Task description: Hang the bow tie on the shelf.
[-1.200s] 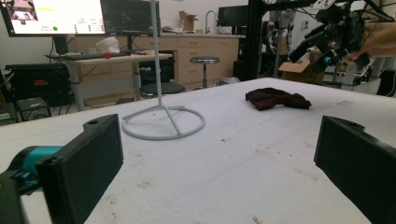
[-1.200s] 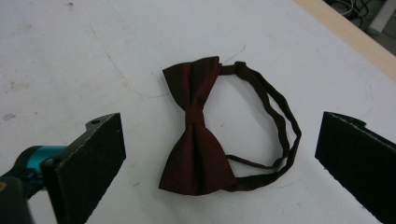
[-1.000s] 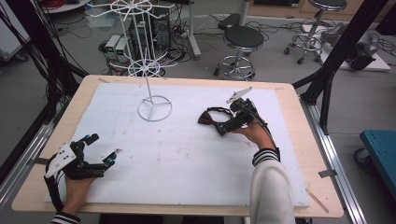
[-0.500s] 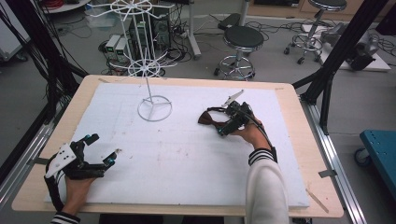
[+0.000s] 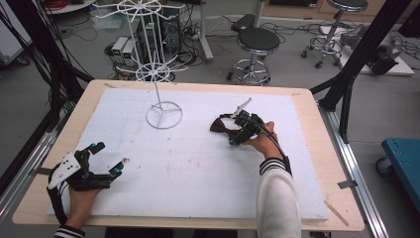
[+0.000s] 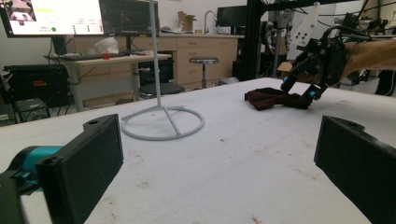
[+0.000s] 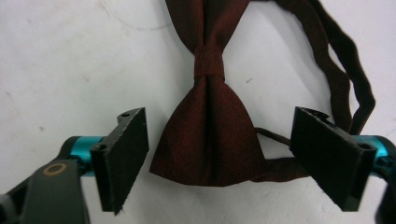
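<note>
Looking down from the high view, the right gripper is standing over the bow tie mid-pad, far from the table edge; the left gripper is resting released near the front-left edge. In the left gripper view, bare pad is lying before the stand. In the right gripper view, jaws have just been closing, flanking the tie's wing without touching.

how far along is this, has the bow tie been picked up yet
Not yet. Done: the right gripper is down over the bow tie, one wing between its jaws. In hand: those jaws have just been closing, but gaps show on both sides, so there is no grip. The tie lies flat on the white board. Left: clamping and lifting, perhaps toward the wire stand. The left gripper rests open.
</note>
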The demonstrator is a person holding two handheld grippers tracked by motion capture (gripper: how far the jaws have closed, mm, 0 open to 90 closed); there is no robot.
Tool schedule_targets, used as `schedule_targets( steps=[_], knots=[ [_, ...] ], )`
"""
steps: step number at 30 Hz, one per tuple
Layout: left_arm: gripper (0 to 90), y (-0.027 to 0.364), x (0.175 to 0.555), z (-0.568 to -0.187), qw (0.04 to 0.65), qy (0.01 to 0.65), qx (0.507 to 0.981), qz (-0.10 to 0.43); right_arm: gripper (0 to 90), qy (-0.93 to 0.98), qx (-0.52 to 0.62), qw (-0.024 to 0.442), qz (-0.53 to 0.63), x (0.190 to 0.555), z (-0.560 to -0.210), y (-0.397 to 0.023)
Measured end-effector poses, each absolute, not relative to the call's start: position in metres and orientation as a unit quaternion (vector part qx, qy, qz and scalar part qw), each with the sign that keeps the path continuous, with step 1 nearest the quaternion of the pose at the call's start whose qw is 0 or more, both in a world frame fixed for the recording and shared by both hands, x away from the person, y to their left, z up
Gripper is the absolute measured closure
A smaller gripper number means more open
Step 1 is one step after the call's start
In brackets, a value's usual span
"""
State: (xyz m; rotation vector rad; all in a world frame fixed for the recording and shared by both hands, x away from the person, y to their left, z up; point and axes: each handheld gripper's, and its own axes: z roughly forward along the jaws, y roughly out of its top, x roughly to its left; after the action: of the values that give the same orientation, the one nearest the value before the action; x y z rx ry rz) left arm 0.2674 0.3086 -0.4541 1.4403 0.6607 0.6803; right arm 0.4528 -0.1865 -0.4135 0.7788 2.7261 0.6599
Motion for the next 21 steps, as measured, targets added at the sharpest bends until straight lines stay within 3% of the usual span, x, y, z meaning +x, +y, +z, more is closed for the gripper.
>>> schedule_targets(
  steps=[4, 6, 11, 12, 16, 21],
  knots=[
    [1.7, 0.3087, 0.2674, -0.4540, 0.650, 0.290, 0.635, 0.299, 24.7, 0.936, 0.257, 0.114, 0.211, 0.4537, -0.4164, -0.1860],
    [1.7, 0.3086, 0.2674, -0.4541, 0.651, 0.290, 0.635, 0.300, 34.6, 0.937, 0.258, 0.116, 0.207, 0.4540, -0.4170, -0.1856],
    [1.7, 0.3087, 0.2674, -0.4540, 0.651, 0.290, 0.635, 0.299, 47.0, 0.940, 0.252, 0.110, 0.204, 0.4535, -0.4165, -0.1852],
    [1.7, 0.3088, 0.2674, -0.4540, 0.651, 0.290, 0.635, 0.299, 59.5, 0.942, 0.246, 0.110, 0.203, 0.4528, -0.4154, -0.1848],
    [1.7, 0.3087, 0.2674, -0.4540, 0.651, 0.291, 0.634, 0.298, 76.6, 0.946, 0.228, 0.123, 0.194, 0.4512, -0.4133, -0.1818],
    [1.7, 0.3085, 0.2674, -0.4541, 0.652, 0.292, 0.633, 0.298, 78.8, 0.945, 0.229, 0.119, 0.200, 0.4509, -0.4113, -0.1828]
  ],
)
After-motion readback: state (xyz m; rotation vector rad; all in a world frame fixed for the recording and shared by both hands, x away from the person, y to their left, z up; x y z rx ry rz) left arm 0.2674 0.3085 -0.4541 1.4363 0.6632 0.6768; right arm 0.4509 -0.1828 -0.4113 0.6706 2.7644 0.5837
